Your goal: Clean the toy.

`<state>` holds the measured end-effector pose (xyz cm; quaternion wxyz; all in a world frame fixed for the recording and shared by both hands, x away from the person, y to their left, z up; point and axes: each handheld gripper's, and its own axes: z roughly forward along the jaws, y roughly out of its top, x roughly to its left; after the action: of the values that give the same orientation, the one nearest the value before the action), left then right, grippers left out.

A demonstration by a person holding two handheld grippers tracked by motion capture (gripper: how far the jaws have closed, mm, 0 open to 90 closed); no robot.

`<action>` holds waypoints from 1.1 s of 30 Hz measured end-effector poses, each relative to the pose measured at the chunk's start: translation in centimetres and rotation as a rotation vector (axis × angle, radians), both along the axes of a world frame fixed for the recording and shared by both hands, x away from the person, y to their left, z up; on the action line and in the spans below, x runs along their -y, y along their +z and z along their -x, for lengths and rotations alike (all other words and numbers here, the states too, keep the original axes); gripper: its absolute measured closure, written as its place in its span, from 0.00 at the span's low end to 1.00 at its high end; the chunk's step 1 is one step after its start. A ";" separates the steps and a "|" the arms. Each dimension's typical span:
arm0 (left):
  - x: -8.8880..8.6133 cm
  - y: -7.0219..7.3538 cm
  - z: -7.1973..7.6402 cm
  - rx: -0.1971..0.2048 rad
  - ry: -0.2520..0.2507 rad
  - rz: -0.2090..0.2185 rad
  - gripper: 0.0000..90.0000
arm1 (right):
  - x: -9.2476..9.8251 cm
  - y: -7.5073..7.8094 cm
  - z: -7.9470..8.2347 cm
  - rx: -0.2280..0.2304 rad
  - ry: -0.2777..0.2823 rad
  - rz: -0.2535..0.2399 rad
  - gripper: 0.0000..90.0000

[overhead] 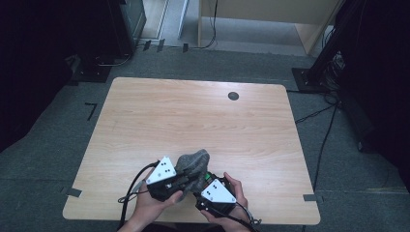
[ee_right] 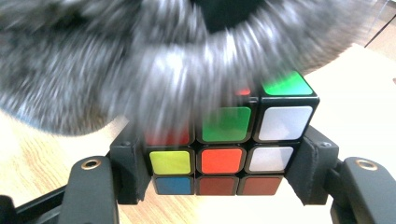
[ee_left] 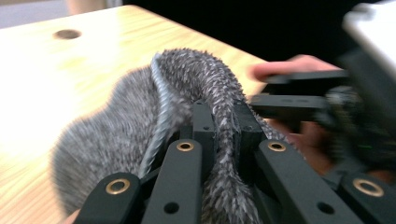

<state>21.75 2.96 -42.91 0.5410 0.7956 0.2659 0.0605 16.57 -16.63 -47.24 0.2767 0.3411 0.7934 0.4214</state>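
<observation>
While a fuzzy grey cloth (ee_left: 140, 116) is draped over its top, a puzzle cube (ee_right: 229, 149) is clamped between the jaws of the right gripper (ee_right: 219, 163), pressed at both side faces. The cloth is pinched along a fold by the left gripper (ee_left: 223, 135), whose jaws are closed tight on it. In the high view, both grippers (overhead: 186, 180) (overhead: 202, 189) are seen close together near the front edge of the wooden table (overhead: 193, 116), just above its surface, with the cloth (overhead: 193, 162) bunched between them.
</observation>
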 end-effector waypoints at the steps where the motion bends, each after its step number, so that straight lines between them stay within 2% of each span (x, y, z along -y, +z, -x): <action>1: 0.0 0.0 0.0 -0.003 -0.013 0.012 0.94 | 0.0 0.0 0.0 0.002 0.004 -0.002 0.38; 3: 0.7 0.2 0.8 0.018 -0.075 0.017 0.94 | 0.0 0.1 0.0 0.009 0.008 -0.016 0.38; 4: 1.2 0.2 1.2 0.038 -0.119 0.009 0.94 | 0.0 0.1 0.0 0.007 0.009 -0.020 0.38; 5: 1.7 0.1 1.6 0.067 -0.130 -0.020 0.93 | 0.0 0.1 -0.1 0.004 0.005 -0.022 0.38; 6: 1.9 0.0 1.7 0.086 -0.122 -0.041 0.94 | 0.0 0.0 -0.2 0.001 0.005 -0.018 0.38; 8: 1.5 -0.2 1.0 0.040 -0.101 -0.030 0.94 | 0.0 -0.2 -0.2 -0.011 -0.004 -0.011 0.38; 9: 1.0 -0.3 0.5 0.024 -0.066 -0.028 0.94 | 0.0 -0.3 -0.2 -0.012 -0.002 -0.006 0.38; 10: 0.4 -0.3 0.1 0.020 -0.026 -0.034 0.94 | 0.0 -0.3 -0.2 -0.012 -0.005 -0.001 0.38; 12: -0.5 -0.3 -0.6 -0.003 -0.005 -0.016 0.94 | 0.0 -0.3 -0.2 -0.013 -0.001 -0.008 0.38; 14: -0.3 -0.1 -0.2 -0.003 -0.043 0.015 0.94 | 0.0 -0.1 -0.2 -0.008 -0.001 -0.024 0.38; 15: 0.1 0.0 0.2 0.008 -0.082 0.020 0.94 | 0.0 -0.1 -0.2 -0.004 0.005 -0.027 0.38; 16: 0.6 0.1 0.7 0.026 -0.117 0.011 0.94 | 0.0 0.0 -0.2 -0.001 0.005 -0.029 0.38; 17: 1.1 0.1 1.2 0.054 -0.130 -0.010 0.93 | 0.0 0.0 -0.2 0.000 0.004 -0.031 0.38; 18: 1.4 0.2 1.4 0.075 -0.119 -0.029 0.93 | 0.0 0.0 -0.2 0.000 0.006 -0.028 0.38; 19: 1.4 0.2 1.3 0.072 -0.105 -0.033 0.93 | 0.0 0.0 -0.2 0.001 0.004 -0.024 0.38; 21: 0.6 0.0 0.4 0.028 -0.058 -0.015 0.93 | 0.0 -0.1 -0.2 -0.003 -0.002 -0.018 0.38; 23: -0.3 -0.1 -0.5 0.002 0.002 -0.008 0.93 | 0.1 0.0 -0.1 -0.006 -0.002 -0.015 0.38; 24: -0.6 -0.2 -0.9 -0.011 0.015 -0.007 0.93 | 0.1 0.0 -0.1 -0.001 0.001 -0.017 0.38; 25: -0.6 -0.1 -0.9 -0.018 0.013 0.000 0.93 | 0.1 0.0 -0.1 0.000 0.000 -0.017 0.38; 26: -0.4 -0.1 -0.6 -0.005 0.003 0.002 0.93 | 0.0 0.0 -0.2 -0.001 -0.001 -0.020 0.38; 28: 0.5 0.0 0.4 0.022 -0.074 0.016 0.93 | 0.0 0.0 -0.3 0.002 0.004 -0.025 0.38; 29: 1.1 0.1 1.0 0.046 -0.104 0.001 0.93 | -0.1 0.0 -0.3 0.002 0.005 -0.026 0.38; 30: 1.5 0.2 1.4 0.081 -0.100 -0.026 0.93 | -0.1 0.0 -0.2 0.001 0.005 -0.026 0.38; 31: 1.6 0.2 1.5 0.094 -0.090 -0.039 0.93 | -0.1 0.0 -0.2 0.001 0.004 -0.021 0.38; 33: 1.0 0.1 0.7 0.063 -0.065 -0.029 0.93 | -0.1 0.0 -0.2 0.003 0.000 -0.017 0.38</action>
<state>21.02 1.97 -42.80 0.5390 0.8094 0.2217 0.0717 16.80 -16.58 -47.24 0.2750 0.3428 0.7893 0.4287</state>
